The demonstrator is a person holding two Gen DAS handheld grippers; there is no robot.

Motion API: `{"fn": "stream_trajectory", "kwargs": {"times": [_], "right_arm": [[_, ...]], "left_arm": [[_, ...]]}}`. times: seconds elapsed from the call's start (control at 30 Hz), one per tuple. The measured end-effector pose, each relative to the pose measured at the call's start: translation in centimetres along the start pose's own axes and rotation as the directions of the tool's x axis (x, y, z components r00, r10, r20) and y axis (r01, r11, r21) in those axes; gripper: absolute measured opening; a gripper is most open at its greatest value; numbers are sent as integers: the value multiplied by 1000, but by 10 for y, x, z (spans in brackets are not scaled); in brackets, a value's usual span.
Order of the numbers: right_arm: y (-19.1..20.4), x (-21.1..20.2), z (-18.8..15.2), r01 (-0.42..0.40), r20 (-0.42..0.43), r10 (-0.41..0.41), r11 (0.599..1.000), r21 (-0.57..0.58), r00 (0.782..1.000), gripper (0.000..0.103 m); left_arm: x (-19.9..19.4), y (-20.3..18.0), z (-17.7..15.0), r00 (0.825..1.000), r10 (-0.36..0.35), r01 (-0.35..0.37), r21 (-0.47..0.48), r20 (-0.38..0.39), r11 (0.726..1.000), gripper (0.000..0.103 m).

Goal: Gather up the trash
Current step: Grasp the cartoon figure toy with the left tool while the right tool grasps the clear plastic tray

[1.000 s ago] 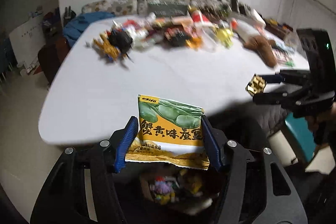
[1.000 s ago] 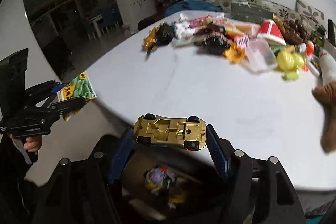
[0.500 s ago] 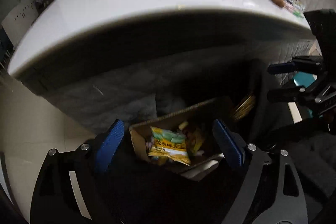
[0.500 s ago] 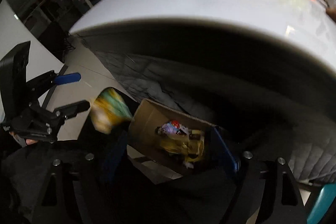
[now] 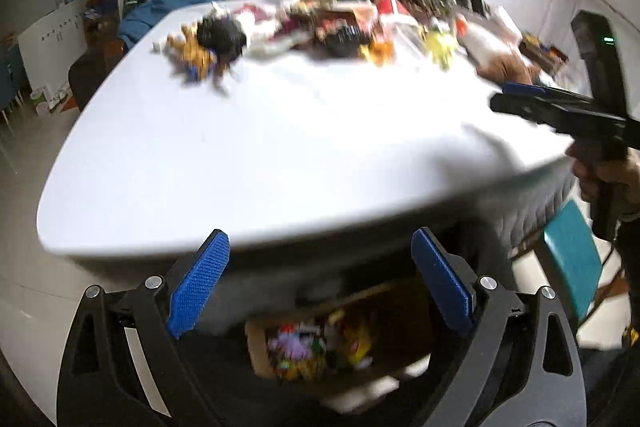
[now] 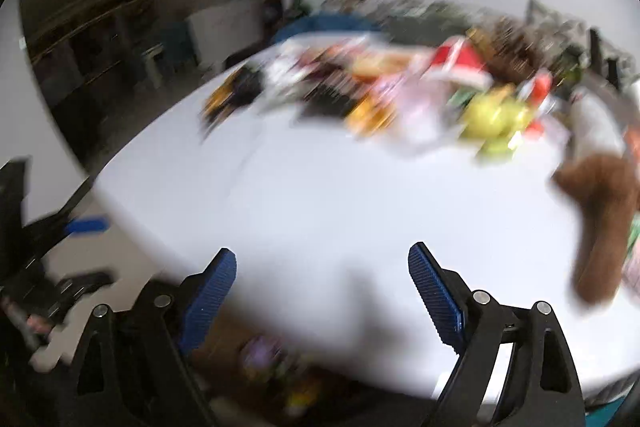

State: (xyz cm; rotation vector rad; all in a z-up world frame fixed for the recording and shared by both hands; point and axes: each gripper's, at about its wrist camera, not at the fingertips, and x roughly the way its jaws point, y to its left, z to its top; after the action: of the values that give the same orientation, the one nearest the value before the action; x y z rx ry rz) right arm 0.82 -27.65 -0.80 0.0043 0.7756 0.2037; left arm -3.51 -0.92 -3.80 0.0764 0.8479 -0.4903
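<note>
My left gripper [image 5: 320, 283] is open and empty, just off the near edge of the white table [image 5: 256, 155]. Below it stands a cardboard box [image 5: 340, 343] holding colourful wrappers and small items. My right gripper [image 6: 322, 295] is also open and empty over the table's near edge; the box [image 6: 276, 371] shows blurred beneath it. A heap of wrappers, toys and packets [image 5: 320, 31] lies along the far side of the table, also in the right wrist view [image 6: 380, 95]. The right gripper appears at the right of the left view [image 5: 520, 99].
A brown plush toy [image 6: 600, 219] lies at the table's right. A teal chair [image 5: 572, 259] stands at the right below the table. A blue garment [image 5: 160, 11] and cushions are behind the table. Both views are motion-blurred.
The left gripper let the green-and-yellow snack packet drop into the box and the right let go of the gold toy car. Both grippers have risen from under the table back to its edge.
</note>
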Motion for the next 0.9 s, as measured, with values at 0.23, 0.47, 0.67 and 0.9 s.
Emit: {"fn": "stream_trajectory", "kwargs": {"times": [0.23,0.47,0.67,0.9], "right_arm": [[-34,76,63,58,-23,-59,998,-32,998,78],[-42,124,77,16,-132,-27,996,-84,991,6],[-70,61,52,-105,-22,107,992,75,994,4],[-91,4,11,-128,25,126,981,146,992,4]], "left_arm": [[21,-2,42,999,-21,23,-49,28,999,90],[65,-12,90,1000,16,-15,-42,24,999,90],[129,-12,156,999,-25,21,-174,-20,984,90],[195,-8,212,995,-1,-32,-314,-103,949,90]]}}
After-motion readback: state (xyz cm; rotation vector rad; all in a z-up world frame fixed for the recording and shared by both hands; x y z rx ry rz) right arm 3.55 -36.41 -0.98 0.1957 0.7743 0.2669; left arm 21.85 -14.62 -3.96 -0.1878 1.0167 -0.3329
